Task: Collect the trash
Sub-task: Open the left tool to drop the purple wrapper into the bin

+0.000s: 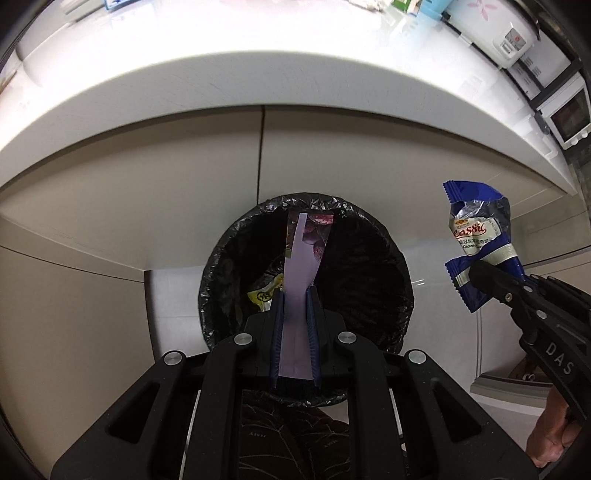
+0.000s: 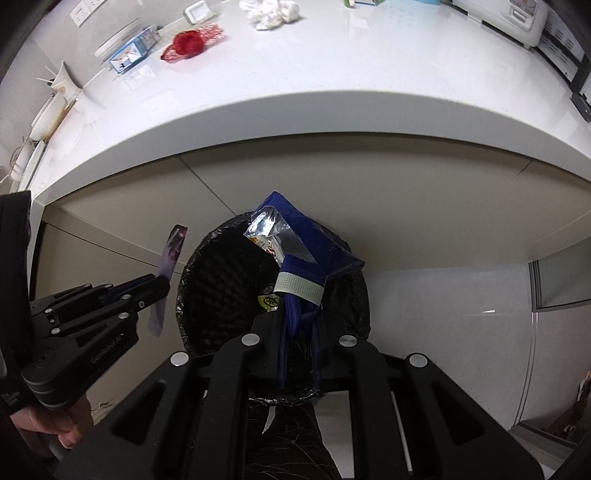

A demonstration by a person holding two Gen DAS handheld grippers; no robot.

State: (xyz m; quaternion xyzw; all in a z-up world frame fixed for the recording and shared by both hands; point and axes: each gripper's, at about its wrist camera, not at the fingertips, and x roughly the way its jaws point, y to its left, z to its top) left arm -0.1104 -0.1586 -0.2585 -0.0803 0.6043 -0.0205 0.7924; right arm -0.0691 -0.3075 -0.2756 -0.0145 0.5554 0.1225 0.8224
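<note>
My left gripper [image 1: 295, 295] is shut on a flat purple wrapper [image 1: 301, 266], held right over the black-lined trash bin [image 1: 362, 273]. A yellow wrapper [image 1: 264, 293] lies inside the bin. In the left wrist view my right gripper [image 1: 480, 271] hangs to the right of the bin, shut on a blue and silver snack wrapper [image 1: 480, 236]. In the right wrist view that blue snack wrapper [image 2: 306, 254] sits pinched in my right gripper [image 2: 300, 306] above the bin [image 2: 221, 284]. At the left of that view is my left gripper [image 2: 162, 282] with the purple wrapper [image 2: 171, 254].
The bin stands on the floor against beige cabinet doors [image 2: 424, 206] under a white counter [image 2: 332, 81]. On the counter lie a red net [image 2: 190, 44], crumpled white tissue [image 2: 273, 13] and a small carton [image 2: 135, 51]. A rice cooker [image 1: 495, 33] and a microwave [image 1: 569, 114] stand at the right.
</note>
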